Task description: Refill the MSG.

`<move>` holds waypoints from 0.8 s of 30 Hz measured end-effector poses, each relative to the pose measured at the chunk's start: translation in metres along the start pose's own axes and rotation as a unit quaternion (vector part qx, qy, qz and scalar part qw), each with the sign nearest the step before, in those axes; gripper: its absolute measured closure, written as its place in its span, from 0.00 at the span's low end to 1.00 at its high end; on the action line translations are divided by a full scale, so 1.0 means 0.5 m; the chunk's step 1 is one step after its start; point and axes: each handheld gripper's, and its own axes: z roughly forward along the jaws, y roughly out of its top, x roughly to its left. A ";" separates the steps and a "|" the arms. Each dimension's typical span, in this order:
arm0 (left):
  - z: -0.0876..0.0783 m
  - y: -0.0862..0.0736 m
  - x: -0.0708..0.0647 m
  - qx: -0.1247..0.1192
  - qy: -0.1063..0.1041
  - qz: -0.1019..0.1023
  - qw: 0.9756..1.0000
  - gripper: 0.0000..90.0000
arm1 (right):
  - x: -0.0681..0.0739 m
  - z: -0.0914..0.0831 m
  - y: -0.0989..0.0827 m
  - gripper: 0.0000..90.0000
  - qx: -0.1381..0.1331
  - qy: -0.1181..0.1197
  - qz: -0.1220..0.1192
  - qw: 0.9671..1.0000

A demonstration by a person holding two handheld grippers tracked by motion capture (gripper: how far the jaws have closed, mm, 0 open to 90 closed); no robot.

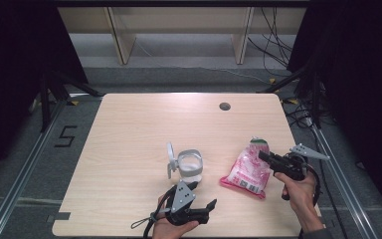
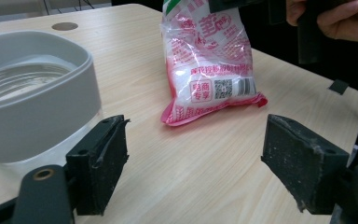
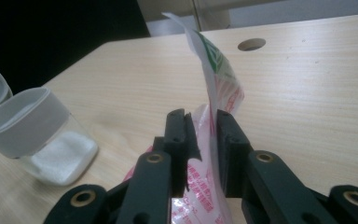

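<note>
Standing near the table's (image 1: 129, 129) middle, the clear jar (image 1: 190, 168) with its grey collar and flipped-up lid (image 1: 170, 159) holds a low layer of white grains. Just in front of it, the left gripper (image 1: 205, 207) lies level with its jaws spread wide and nothing between them. To the right lies the pink bag (image 1: 247, 171) of white grains. The right gripper (image 3: 201, 140) straddles its upper end, jaws slightly parted, the film loose between them.
</note>
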 end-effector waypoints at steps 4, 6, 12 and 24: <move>-0.011 0.007 0.014 -0.006 0.010 -0.001 1.000 0.27 | -0.007 -0.004 -0.012 0.81 0.004 -0.010 0.010 1.000; -0.019 0.010 0.018 -0.002 0.017 0.003 1.000 0.28 | -0.006 -0.008 -0.016 0.77 0.004 -0.017 0.025 1.000; -0.039 0.009 0.033 -0.002 0.035 0.002 0.999 0.28 | -0.007 -0.021 -0.022 0.68 0.005 -0.034 0.024 0.999; -0.102 0.005 0.074 0.004 0.069 -0.015 0.997 0.27 | 0.005 -0.053 -0.025 0.52 -0.002 -0.073 0.012 0.997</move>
